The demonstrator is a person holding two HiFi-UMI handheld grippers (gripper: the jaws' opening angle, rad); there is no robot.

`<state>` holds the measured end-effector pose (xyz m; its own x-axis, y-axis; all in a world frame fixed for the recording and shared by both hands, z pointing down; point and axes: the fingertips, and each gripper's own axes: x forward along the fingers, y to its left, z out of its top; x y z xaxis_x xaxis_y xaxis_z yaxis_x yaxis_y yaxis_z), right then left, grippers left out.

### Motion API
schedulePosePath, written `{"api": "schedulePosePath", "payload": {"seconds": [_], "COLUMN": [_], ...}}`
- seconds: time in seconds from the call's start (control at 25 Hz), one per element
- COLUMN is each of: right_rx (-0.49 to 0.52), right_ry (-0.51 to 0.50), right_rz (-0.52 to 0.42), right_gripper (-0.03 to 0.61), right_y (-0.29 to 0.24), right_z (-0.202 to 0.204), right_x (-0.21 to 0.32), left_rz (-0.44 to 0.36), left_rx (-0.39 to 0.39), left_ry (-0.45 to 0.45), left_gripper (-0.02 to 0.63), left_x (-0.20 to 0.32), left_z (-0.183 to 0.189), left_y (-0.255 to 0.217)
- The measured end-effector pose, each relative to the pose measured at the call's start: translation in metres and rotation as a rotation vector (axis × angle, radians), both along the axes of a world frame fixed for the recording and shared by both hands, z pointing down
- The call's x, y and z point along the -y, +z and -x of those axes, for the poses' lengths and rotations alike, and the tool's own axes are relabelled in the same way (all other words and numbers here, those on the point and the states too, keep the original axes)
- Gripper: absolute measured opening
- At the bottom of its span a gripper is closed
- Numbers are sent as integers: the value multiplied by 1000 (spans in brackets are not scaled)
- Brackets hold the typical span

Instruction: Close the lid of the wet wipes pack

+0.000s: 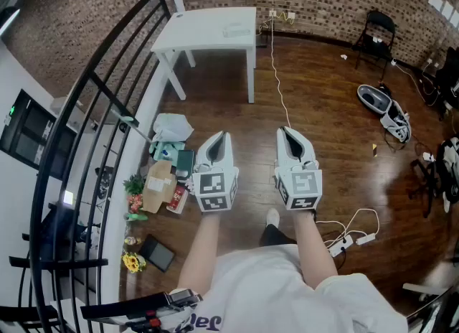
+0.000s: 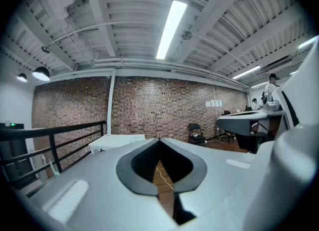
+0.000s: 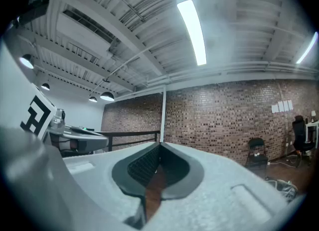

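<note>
I hold both grippers side by side at waist height over the wooden floor, far from the white table [image 1: 188, 31]. A pale flat object [image 1: 237, 31] lies on that table; it is too small to tell whether it is the wipes pack. The left gripper [image 1: 222, 136] has its jaws together with nothing between them, tips meeting in the left gripper view [image 2: 159, 139]. My right gripper [image 1: 285, 132] is likewise shut and empty, as the right gripper view [image 3: 160, 145] shows. The table [image 2: 117, 141] appears small and distant in the left gripper view.
A black railing [image 1: 93, 102] runs along the left. Beside it on the floor lie a cardboard box [image 1: 159, 185], bags and flowers. A white cable [image 1: 277, 73] crosses the floor, and a power strip [image 1: 355, 240] lies near my feet. A folding chair [image 1: 374, 34] stands far right.
</note>
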<state>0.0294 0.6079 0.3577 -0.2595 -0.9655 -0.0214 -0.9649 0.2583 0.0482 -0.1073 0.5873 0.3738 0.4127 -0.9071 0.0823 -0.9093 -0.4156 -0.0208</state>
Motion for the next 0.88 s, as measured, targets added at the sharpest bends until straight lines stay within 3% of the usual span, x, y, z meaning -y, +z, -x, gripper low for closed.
{"api": "schedulePosePath", "payload": {"seconds": [0.36,0.56,0.88], "right_rx": [41,81,76], "right_ry": [-99,-130,-143], "right_rz": [28,104,128], "right_gripper": [-9,-9,-9], "right_y": [-2,27,49], "right_z": [-83,-95,-107], "right_x": [101,144,216], "left_rz": [-34,13,31], "left_rx": [-6,26,5], "left_ry": [-68,-107,-109], "left_gripper": [15,15,15], "left_x": [94,128,208], "left_z": [-99,-104,-116], "left_y": [-17,1,23]}}
